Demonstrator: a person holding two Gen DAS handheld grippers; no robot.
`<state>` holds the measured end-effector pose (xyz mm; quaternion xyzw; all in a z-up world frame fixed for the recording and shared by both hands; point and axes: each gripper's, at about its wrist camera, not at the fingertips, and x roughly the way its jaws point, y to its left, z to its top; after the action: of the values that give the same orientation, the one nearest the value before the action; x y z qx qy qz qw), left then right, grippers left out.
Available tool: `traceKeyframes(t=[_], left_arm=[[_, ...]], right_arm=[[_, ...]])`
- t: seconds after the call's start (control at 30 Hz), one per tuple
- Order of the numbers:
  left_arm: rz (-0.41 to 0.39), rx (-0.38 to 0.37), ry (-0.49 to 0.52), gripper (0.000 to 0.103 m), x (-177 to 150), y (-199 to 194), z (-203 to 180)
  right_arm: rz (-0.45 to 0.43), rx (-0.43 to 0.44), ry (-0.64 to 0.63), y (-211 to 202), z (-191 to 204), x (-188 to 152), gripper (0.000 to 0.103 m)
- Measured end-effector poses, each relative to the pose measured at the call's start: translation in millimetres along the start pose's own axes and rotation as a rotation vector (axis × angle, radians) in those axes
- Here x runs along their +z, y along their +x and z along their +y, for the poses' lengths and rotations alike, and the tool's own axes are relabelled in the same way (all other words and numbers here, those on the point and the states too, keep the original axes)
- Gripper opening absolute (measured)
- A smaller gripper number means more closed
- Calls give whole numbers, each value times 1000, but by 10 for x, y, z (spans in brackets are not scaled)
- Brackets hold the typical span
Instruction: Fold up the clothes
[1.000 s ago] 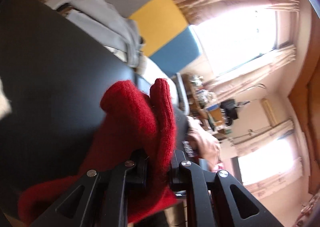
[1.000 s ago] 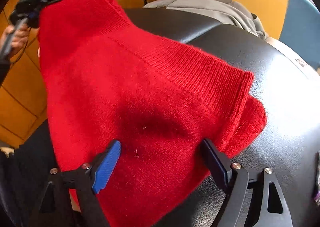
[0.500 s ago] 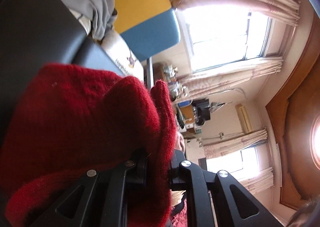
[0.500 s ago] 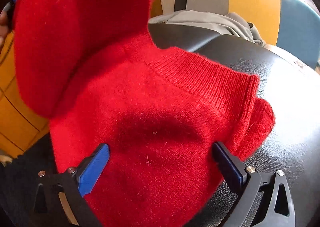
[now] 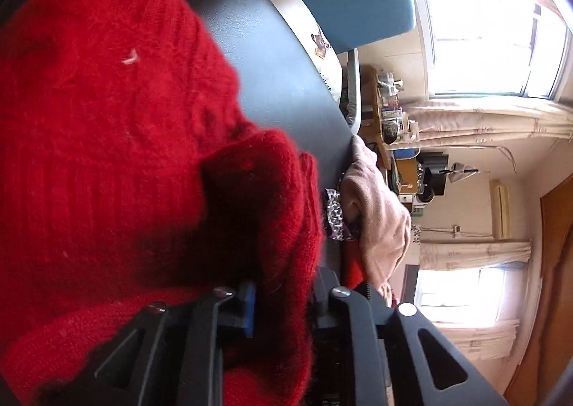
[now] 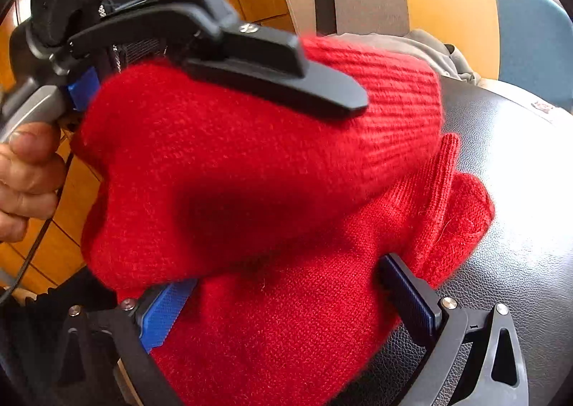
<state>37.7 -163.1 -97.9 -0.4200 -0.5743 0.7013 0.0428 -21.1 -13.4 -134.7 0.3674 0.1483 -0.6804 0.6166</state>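
A red knitted sweater (image 6: 286,191) fills most of both views. It lies on a black padded worktop (image 6: 519,191), whose bare surface shows at the right of the right wrist view, and part of the garment is doubled over on itself, its ribbed edge lying across the lower layer.

The left gripper (image 5: 283,302) sits at the bottom centre of its own view with a bunch of red knit between its fingers (image 5: 247,309). They are opening, standing only a little apart, and whether the pads press on the cloth cannot be told. In the right wrist view the same tool crosses the upper left of the frame, above the folded layer, held by a hand (image 6: 25,176) at the left edge.

The right gripper (image 6: 286,302) is at the bottom of its view, its fingers (image 6: 168,313) spread wide apart and resting on the sweater's lower layer without clamping it.

A grey garment (image 6: 422,47) lies at the far end of the worktop, before a chair back (image 6: 447,12) of grey, yellow and blue panels. No containers are visible.
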Motion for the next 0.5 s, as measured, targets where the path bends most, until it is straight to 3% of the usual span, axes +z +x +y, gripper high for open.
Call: traceKeyframes(t=[0.17, 0.3, 0.43, 0.5], left_arm=[[26, -28, 11, 32, -143, -124, -234], [83, -144, 48, 33, -183, -367, -411], [20, -187, 139, 34, -164, -813, -475], [-52, -177, 180, 34, -100, -1085, -400]], right_arm=[[-17, -7, 7, -60, -12, 5, 103], [-14, -51, 15, -284, -21, -56, 103], [-8, -82, 40, -684, -73, -202, 103], [-10, -89, 53, -898, -70, -254, 103]])
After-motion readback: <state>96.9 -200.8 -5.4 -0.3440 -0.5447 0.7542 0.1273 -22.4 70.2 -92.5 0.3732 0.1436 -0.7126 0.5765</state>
